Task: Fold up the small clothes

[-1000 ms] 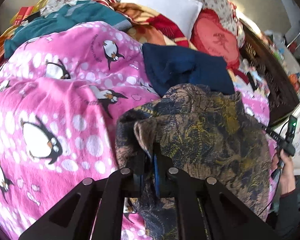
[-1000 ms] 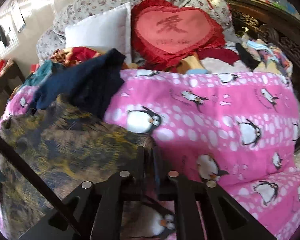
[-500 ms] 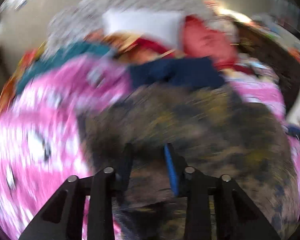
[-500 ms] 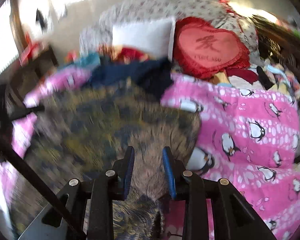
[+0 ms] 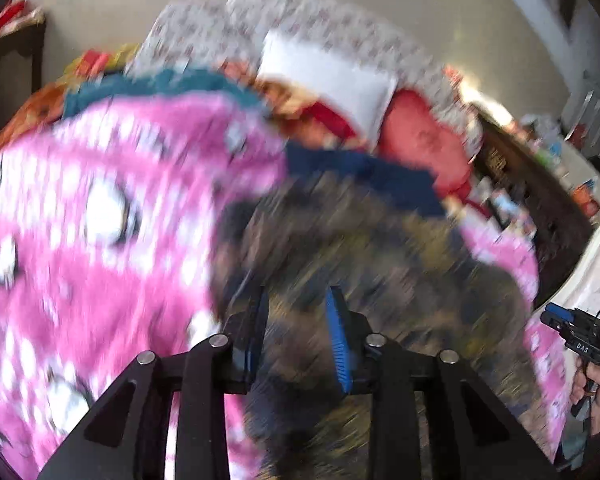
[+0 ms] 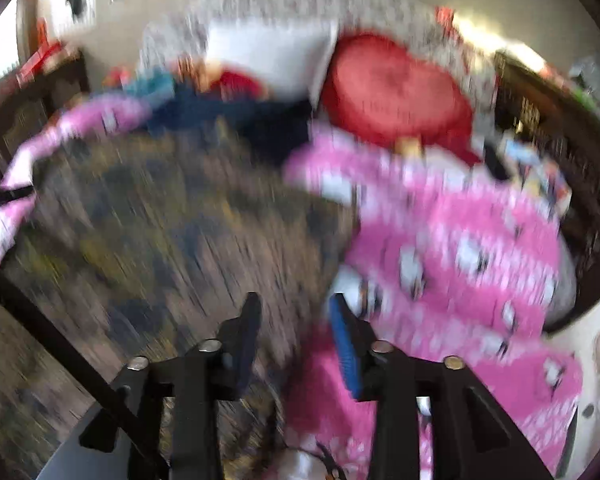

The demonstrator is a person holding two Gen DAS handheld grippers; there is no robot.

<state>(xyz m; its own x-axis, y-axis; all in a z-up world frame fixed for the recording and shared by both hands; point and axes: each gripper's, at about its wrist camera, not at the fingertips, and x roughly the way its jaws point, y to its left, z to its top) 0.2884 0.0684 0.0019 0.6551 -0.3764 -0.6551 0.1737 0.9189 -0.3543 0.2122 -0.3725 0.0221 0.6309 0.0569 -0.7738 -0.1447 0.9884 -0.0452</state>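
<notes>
A dark brown and yellow patterned garment (image 5: 400,272) lies on the pink penguin blanket (image 5: 99,220); it also shows in the right wrist view (image 6: 171,232). My left gripper (image 5: 295,300) is open and empty above the garment's left edge. My right gripper (image 6: 293,304) is open and empty above the garment's right edge, where it meets the blanket (image 6: 480,248). A folded navy garment (image 5: 364,176) lies just beyond. Both views are motion-blurred.
A white pillow (image 5: 328,80) and a red heart cushion (image 6: 392,88) lie at the bed's head. A dark wooden bed frame (image 5: 540,184) runs along the right. The other hand-held gripper (image 5: 584,336) shows at the right edge.
Both grippers have let go of the patterned garment and opened. Both have pulled up and back from it. The garment now lies on the blanket.
</notes>
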